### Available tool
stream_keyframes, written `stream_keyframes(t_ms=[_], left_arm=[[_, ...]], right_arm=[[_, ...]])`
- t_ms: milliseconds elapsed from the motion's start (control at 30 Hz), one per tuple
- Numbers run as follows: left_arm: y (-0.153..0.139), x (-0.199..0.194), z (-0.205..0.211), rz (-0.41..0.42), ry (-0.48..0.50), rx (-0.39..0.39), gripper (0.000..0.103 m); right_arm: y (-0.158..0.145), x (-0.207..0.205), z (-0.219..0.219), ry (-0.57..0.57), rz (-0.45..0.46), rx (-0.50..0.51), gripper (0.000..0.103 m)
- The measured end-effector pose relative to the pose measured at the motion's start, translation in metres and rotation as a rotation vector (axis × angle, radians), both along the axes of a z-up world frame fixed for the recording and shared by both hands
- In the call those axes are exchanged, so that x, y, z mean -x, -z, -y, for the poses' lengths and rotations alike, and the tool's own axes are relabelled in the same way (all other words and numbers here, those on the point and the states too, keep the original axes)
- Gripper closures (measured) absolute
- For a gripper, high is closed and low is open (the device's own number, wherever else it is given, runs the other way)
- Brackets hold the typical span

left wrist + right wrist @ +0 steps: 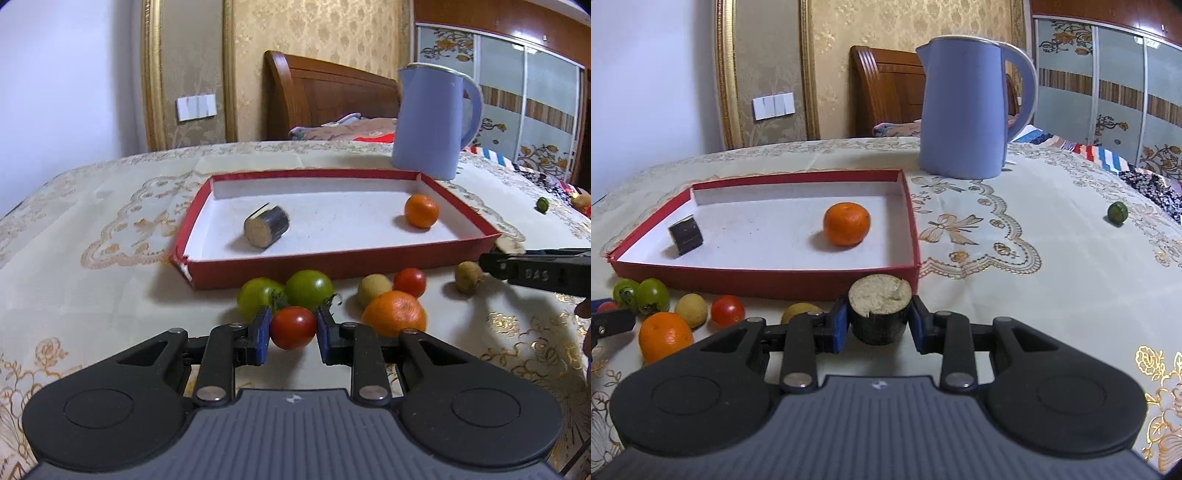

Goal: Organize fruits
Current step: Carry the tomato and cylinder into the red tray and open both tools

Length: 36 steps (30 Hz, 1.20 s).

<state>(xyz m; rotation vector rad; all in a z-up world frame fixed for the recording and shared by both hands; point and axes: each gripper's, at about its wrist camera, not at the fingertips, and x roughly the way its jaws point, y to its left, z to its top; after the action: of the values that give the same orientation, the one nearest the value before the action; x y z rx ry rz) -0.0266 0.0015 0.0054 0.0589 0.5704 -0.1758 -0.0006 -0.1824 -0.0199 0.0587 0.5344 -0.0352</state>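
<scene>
Two tools gripping: left tool red tomato, right tool dark cane chunk.

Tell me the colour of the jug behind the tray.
Light blue jug; the right wrist view shows it best.

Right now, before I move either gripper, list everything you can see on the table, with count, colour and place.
tray: 1, red outside, white inside, mid-table.
oranges: 2, orange; one in the tray, one in front of it.
dark stubs: 2, black skin, pale cut ends; one in the tray, one in the right gripper.
red tomatoes: 2; one in the left gripper, one by the loose orange.
green tomatoes: 2, before the tray's front wall.
small yellow-brown fruits: 2, near the loose orange.
small green fruit: 1, alone, far right.
kettle: 1, lilac, behind the tray.
tablecloth: 1, cream and gold.
left gripper: shut on a red tomato.
right gripper: shut on a dark stub.
</scene>
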Motion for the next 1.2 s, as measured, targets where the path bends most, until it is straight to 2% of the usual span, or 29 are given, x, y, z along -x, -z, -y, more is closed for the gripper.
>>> stream_keyframes(t_ms=[200,367,633,733,833,967,1200], left_arm=[[-0.009,-0.004,0.007,0.024,0.016,-0.019,0.078],[-0.017,-0.017,0.007,0.018,0.027,0.008,0.078],[-0.029,-0.050,0.009,0.007,-0.003,0.004,0.078],[-0.027,-0.068,0.008,-0.040,-0.005,0.001,0.078],[-0.024,-0.082,0.008,-0.030,-0.047,-0.024,0.078],[-0.016,-0.096,0.007,-0.051,-0.060,-0.019,0.078],[-0.003,-0.110,0.007,-0.081,-0.075,-0.039,0.078]], right_arm=[[-0.002,0.001,0.000,-0.009,0.006,-0.012,0.071],[-0.006,-0.001,-0.004,-0.016,0.019,-0.015,0.071],[-0.023,-0.012,-0.013,-0.030,0.058,0.035,0.071],[-0.027,-0.023,-0.017,-0.037,0.054,0.044,0.072],[-0.029,-0.032,-0.021,-0.038,0.058,0.057,0.072],[-0.028,-0.045,-0.025,-0.038,0.053,0.067,0.072],[-0.018,-0.077,-0.026,-0.051,-0.015,0.037,0.072]])
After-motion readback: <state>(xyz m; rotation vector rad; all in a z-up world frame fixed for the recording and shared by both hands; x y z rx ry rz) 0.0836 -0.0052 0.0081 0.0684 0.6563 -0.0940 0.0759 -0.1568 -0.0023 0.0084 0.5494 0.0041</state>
